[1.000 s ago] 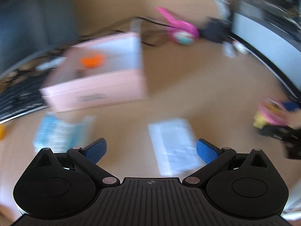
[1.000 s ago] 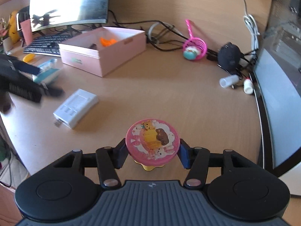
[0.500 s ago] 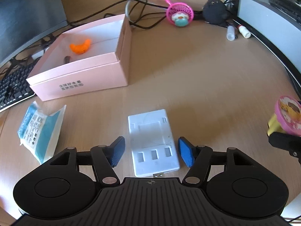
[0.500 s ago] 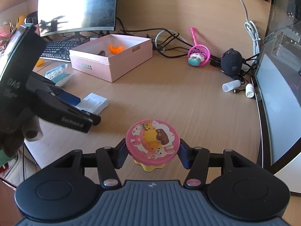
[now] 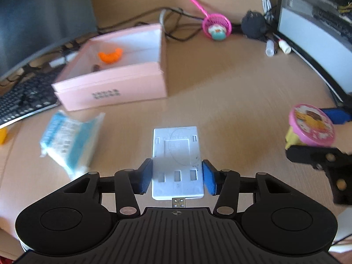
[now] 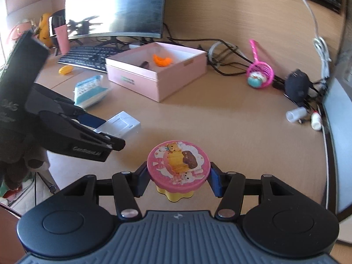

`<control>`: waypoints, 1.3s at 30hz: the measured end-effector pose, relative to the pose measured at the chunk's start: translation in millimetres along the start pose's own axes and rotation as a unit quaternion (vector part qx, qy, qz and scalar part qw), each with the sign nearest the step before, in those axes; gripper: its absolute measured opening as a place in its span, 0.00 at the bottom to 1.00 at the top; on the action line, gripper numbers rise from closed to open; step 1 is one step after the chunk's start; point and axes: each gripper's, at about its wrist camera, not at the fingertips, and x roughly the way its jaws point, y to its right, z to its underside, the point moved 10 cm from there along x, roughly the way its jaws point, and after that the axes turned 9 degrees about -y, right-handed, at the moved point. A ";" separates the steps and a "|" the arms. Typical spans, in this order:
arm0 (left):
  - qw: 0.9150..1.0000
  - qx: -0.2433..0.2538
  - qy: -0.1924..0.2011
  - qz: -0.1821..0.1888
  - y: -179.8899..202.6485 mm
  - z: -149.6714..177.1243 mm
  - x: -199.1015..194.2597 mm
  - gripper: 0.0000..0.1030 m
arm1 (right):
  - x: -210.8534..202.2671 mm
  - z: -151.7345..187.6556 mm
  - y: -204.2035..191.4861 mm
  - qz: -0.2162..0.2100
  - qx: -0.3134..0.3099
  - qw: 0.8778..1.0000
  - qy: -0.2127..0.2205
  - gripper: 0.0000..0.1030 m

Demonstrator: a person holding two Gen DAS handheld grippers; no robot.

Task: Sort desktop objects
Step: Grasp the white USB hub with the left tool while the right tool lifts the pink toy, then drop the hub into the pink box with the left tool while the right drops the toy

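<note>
My left gripper (image 5: 177, 177) is shut on a white USB hub (image 5: 177, 160), its blue pads pressed to both long sides. The hub (image 6: 120, 124) and the left gripper (image 6: 88, 129) also show in the right wrist view. My right gripper (image 6: 178, 179) is shut on a pink-lidded toy with a yellow base (image 6: 178, 166), held above the desk. That toy shows at the right of the left wrist view (image 5: 311, 127). An open pink box (image 5: 114, 83) stands beyond, holding an orange piece (image 5: 110, 56) and a small dark item.
A blue-and-white packet (image 5: 68, 142) lies left of the hub. A keyboard (image 5: 22, 99) and monitor (image 6: 114, 8) stand at the far left. A pink scoop toy (image 5: 216, 25), black adapter (image 5: 253, 25), white tubes (image 5: 277, 47) and cables lie at the back. A computer case (image 5: 319, 33) bounds the right.
My left gripper came down over the white hub and its jaws closed from wide open onto the hub's sides. My right gripper still holds the pink toy.
</note>
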 end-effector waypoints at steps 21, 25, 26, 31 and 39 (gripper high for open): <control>0.986 -0.030 0.164 -0.011 -126.8 -98.3 -71.2 0.51 | -38.5 -171.3 -66.2 -0.061 -0.009 0.993 0.101 0.53; 0.983 -0.009 0.183 -0.020 -138.1 -125.9 -71.9 0.51 | -43.5 -200.4 -59.1 -0.056 0.016 0.990 0.130 0.53; 0.982 -0.007 0.188 -0.018 -140.4 -133.7 -71.7 0.51 | -44.5 -208.5 -56.1 -0.059 0.025 0.988 0.137 0.53; 0.978 0.010 0.206 -0.013 -146.0 -168.8 -59.2 0.52 | -31.7 -259.0 -33.5 -0.071 0.084 0.982 0.156 0.53; 0.982 0.016 0.190 -0.005 -164.8 -169.4 -32.4 0.94 | 8.2 -298.1 2.8 -0.050 0.157 0.973 0.160 0.78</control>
